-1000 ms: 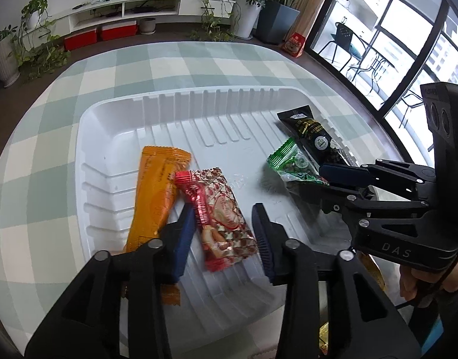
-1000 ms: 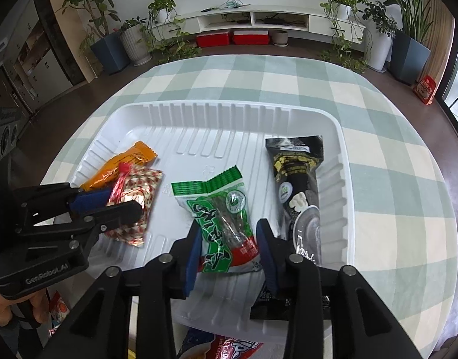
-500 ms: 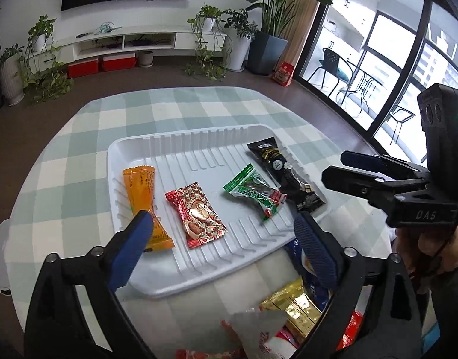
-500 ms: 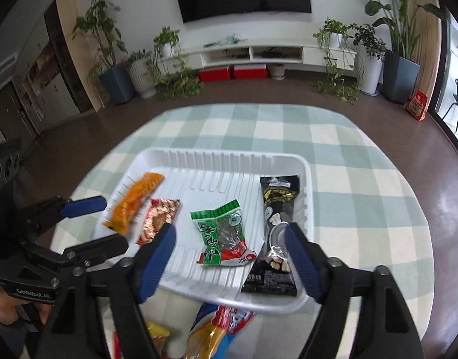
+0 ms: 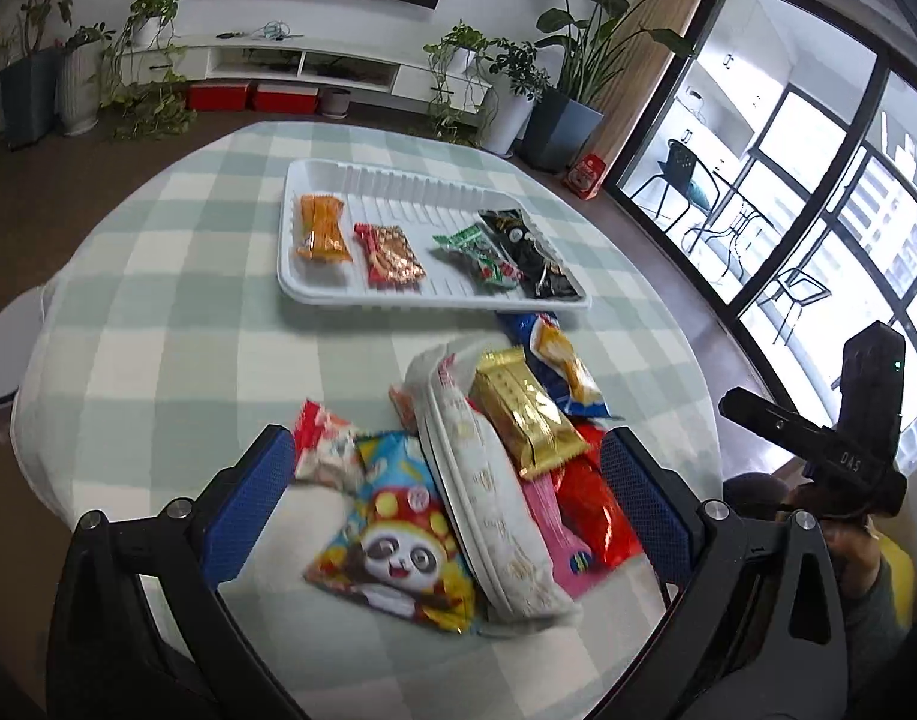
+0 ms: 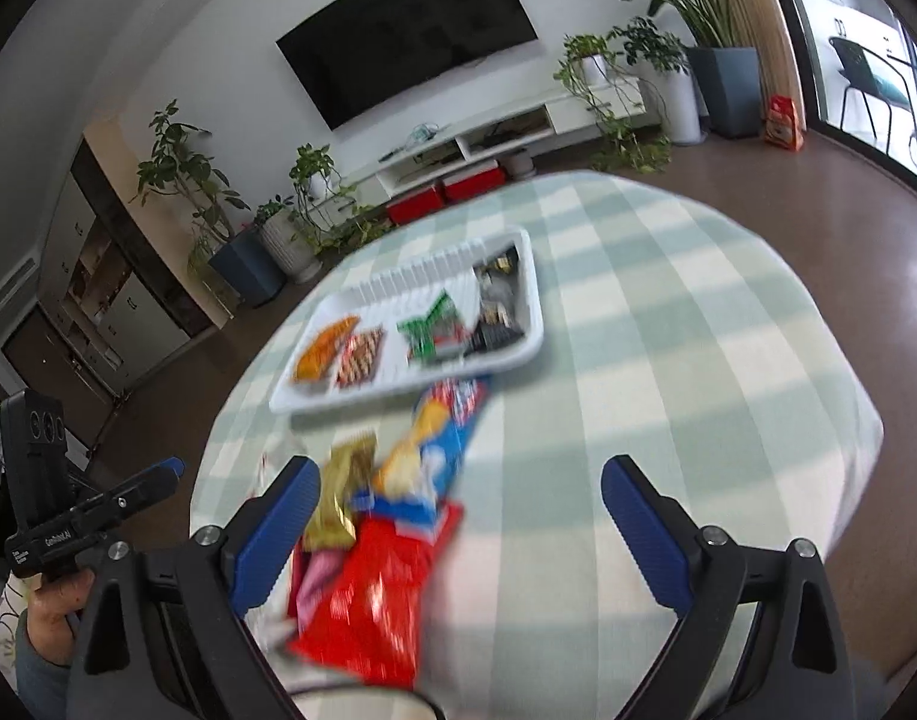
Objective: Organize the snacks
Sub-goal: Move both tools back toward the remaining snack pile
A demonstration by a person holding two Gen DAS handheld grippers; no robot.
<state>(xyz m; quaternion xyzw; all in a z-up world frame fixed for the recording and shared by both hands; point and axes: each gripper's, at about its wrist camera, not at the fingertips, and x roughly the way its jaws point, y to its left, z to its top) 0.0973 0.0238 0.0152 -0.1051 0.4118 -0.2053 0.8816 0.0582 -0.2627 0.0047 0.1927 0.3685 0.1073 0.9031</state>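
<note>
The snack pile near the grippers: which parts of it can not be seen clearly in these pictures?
- Red bag: right wrist view, print lost to motion blur.
- Pink packet: left wrist view, mostly covered by the white packet and gold packet.
- Blue bag: left wrist view, partly under the gold packet.

Green-and-white checked tablecloth [image 5: 176, 312], white tray [image 5: 314, 291], orange packet [image 5: 321, 228], gold packet [image 5: 521, 414]

ribbed white plastic tray [image 5: 314, 291], glossy gold foil wrapper [image 5: 527, 420], checked cloth [image 5: 158, 324]

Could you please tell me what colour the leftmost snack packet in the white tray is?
Orange; the orange snack packet shows best in the left wrist view.
</note>
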